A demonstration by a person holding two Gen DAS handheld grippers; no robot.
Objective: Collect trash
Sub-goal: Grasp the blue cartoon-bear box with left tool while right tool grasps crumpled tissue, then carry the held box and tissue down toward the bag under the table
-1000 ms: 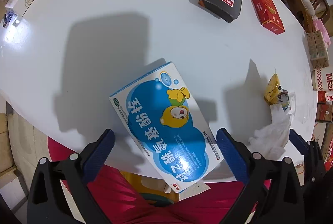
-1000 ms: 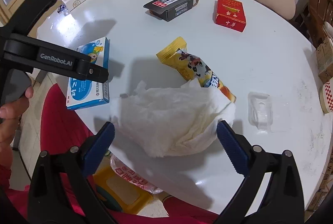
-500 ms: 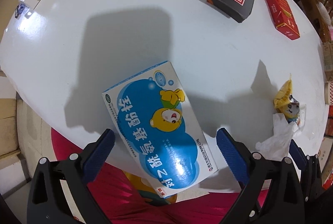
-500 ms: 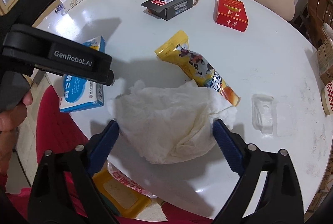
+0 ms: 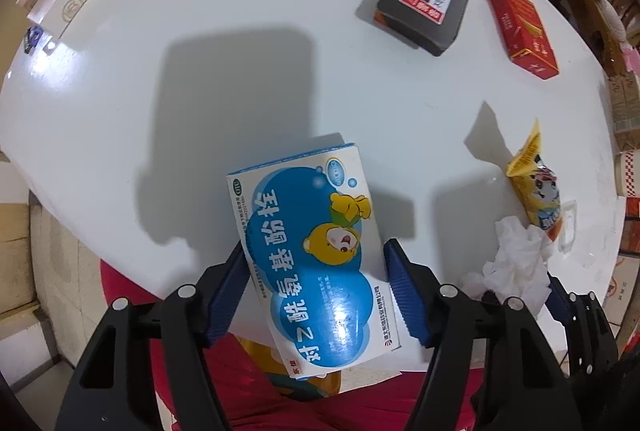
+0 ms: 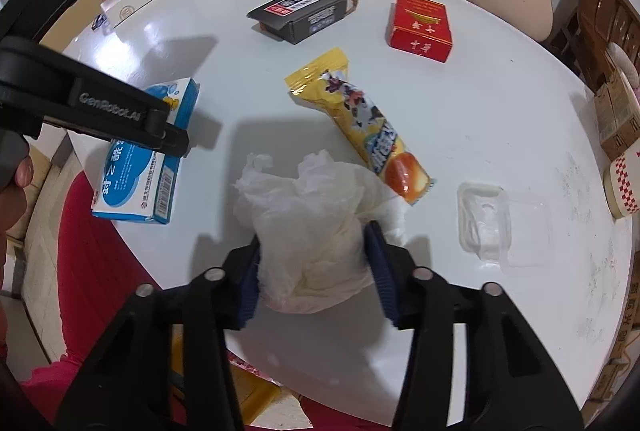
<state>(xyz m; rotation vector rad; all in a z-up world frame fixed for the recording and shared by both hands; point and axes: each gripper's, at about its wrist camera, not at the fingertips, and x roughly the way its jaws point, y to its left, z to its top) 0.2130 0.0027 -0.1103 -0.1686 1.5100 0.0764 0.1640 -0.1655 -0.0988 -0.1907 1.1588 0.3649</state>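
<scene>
- Glossy round white table (image 6: 500,103); flat blue cardboard box (image 5: 316,263) overhanging near edge, crumpled white tissue (image 6: 316,239) beside shiny yellow wrapper (image 6: 360,123).
- Left gripper (image 5: 316,295) pinching box sides with ribbed blue pads.
- Right gripper (image 6: 316,267) squeezing tissue.

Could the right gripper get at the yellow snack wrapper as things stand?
Probably not yet: the right gripper is shut on the crumpled tissue, which also overlaps the near end of the yellow snack wrapper. Nothing else blocks the way.
</scene>
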